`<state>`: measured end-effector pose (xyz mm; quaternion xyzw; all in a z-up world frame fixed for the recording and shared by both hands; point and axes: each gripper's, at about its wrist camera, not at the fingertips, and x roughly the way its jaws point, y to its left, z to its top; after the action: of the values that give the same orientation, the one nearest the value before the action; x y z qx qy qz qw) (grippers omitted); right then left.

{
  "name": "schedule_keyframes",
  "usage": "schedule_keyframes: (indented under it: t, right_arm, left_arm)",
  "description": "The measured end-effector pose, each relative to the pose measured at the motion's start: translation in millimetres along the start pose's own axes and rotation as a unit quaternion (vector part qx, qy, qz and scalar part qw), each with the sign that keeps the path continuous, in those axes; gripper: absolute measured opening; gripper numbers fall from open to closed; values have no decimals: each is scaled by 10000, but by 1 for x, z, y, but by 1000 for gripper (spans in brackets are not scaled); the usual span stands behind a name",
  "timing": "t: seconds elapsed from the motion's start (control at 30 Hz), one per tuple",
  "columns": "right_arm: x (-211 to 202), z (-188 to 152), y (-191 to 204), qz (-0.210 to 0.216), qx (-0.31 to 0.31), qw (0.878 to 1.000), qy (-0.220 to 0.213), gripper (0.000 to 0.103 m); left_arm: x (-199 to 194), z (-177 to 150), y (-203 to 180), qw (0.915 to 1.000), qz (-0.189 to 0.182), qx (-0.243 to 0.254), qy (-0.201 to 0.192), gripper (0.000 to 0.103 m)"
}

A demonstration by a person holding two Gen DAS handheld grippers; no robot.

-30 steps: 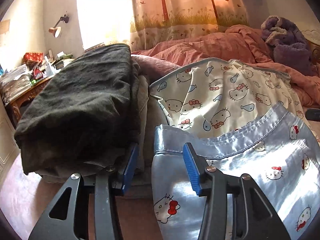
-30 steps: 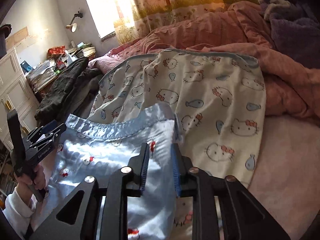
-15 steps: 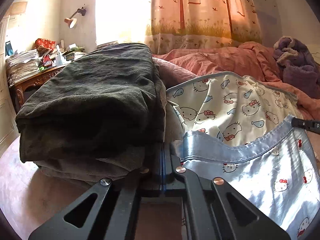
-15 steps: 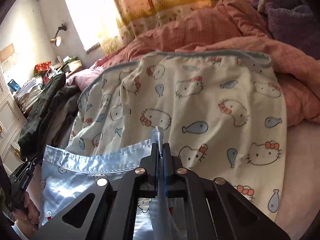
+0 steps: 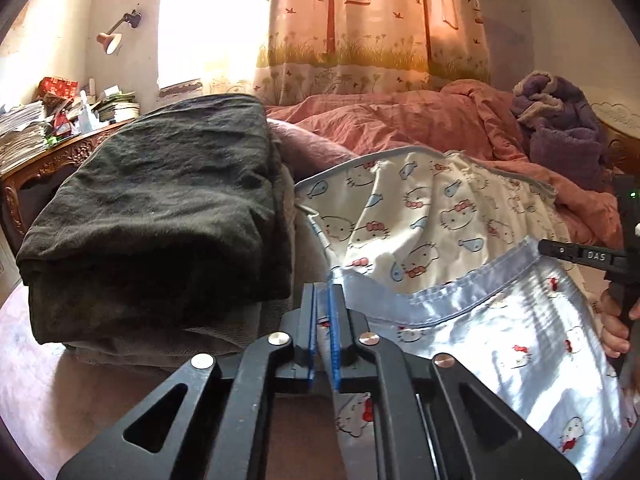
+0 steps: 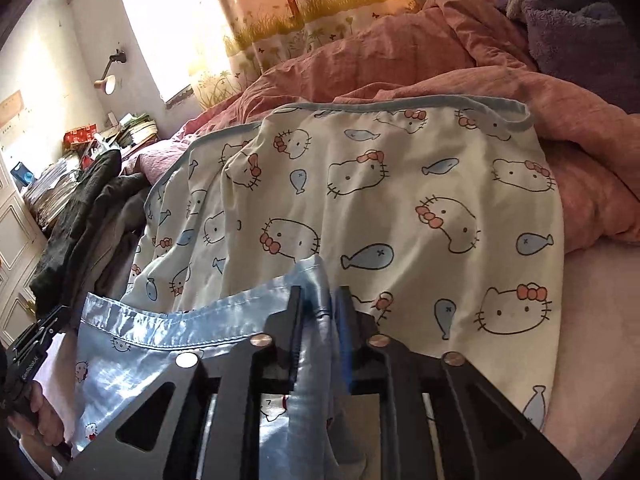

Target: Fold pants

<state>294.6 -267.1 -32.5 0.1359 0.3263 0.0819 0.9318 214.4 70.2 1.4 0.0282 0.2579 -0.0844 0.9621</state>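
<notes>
The shiny light-blue satin pants point(image 5: 500, 332) with small cat prints hang stretched between my two grippers above the bed. My left gripper point(image 5: 323, 300) is shut on one corner of their hemmed edge. My right gripper point(image 6: 318, 300) is shut on the other corner, with cloth bunched between its fingers; the pants also show in the right wrist view point(image 6: 160, 344). The right gripper shows at the right edge of the left wrist view point(image 5: 580, 256). The left one shows at the lower left of the right wrist view point(image 6: 36, 340).
A cream sheet with cat and fish prints point(image 6: 380, 200) lies on the bed under the pants. A stack of folded dark clothes point(image 5: 160, 208) sits to the left. A pink duvet point(image 5: 400, 120) and purple blanket point(image 5: 560, 120) lie behind. A cluttered desk point(image 5: 48, 128) stands far left.
Both grippers went from open to shut on the edge of the satin pants. They then lifted and spread the edge between them, and the fingers now stand slightly apart on the cloth.
</notes>
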Motion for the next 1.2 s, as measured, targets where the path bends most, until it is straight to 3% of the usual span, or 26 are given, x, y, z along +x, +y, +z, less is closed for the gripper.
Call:
schedule_keyframes:
  t: [0.1, 0.17, 0.27, 0.37, 0.47, 0.5, 0.53, 0.63, 0.7, 0.8, 0.87, 1.03, 1.2]
  right_arm:
    - [-16, 4, -1, -59, -20, 9997, -240, 40]
    - [-27, 7, -4, 83, 74, 9994, -324, 46]
    - [-33, 11, -6, 259, 41, 9996, -81, 46]
    - [-29, 11, -2, 449, -60, 9987, 238, 46]
    - [-19, 6, 0, 1050, 20, 9922, 673, 46]
    - [-16, 4, 0, 1254, 60, 9887, 824, 45]
    - [-12, 2, 1, 1390, 79, 9857, 952, 37]
    - [1, -5, 6, 1456, -35, 9809, 1286, 25]
    - [12, -10, 9, 940, -170, 9857, 1391, 19]
    - [29, -17, 3, 563, -89, 9872, 1489, 14]
    - [34, -19, -1, 467, -99, 9891, 1391, 6]
    - [28, -17, 3, 264, -305, 9926, 1142, 5]
    - [-18, -7, 10, 362, -282, 9964, 718, 5]
  left_arm:
    - [-12, 6, -17, 9985, -391, 370, -104, 3]
    - [-6, 7, -31, 9951, -707, 658, 221, 3]
    - [29, 2, -49, 9884, -684, 803, 1094, 2]
    - [62, -4, -51, 9861, -466, 808, 1378, 2]
    - [90, -12, -46, 9850, -174, 886, 1470, 2]
    - [99, -16, -44, 9835, -172, 881, 1570, 2]
    - [104, -17, -43, 9829, -192, 870, 1611, 2]
    - [110, -17, -44, 9846, -4, 1005, 1431, 2]
    - [117, -18, -43, 9848, 42, 1004, 1417, 3]
    - [117, -18, -48, 9847, 182, 1074, 1362, 3]
    - [119, -19, -51, 9839, 299, 1173, 1313, 4]
    - [113, -18, -52, 9859, 304, 1180, 1143, 3]
    - [49, -7, -57, 9928, 247, 1158, 169, 4]
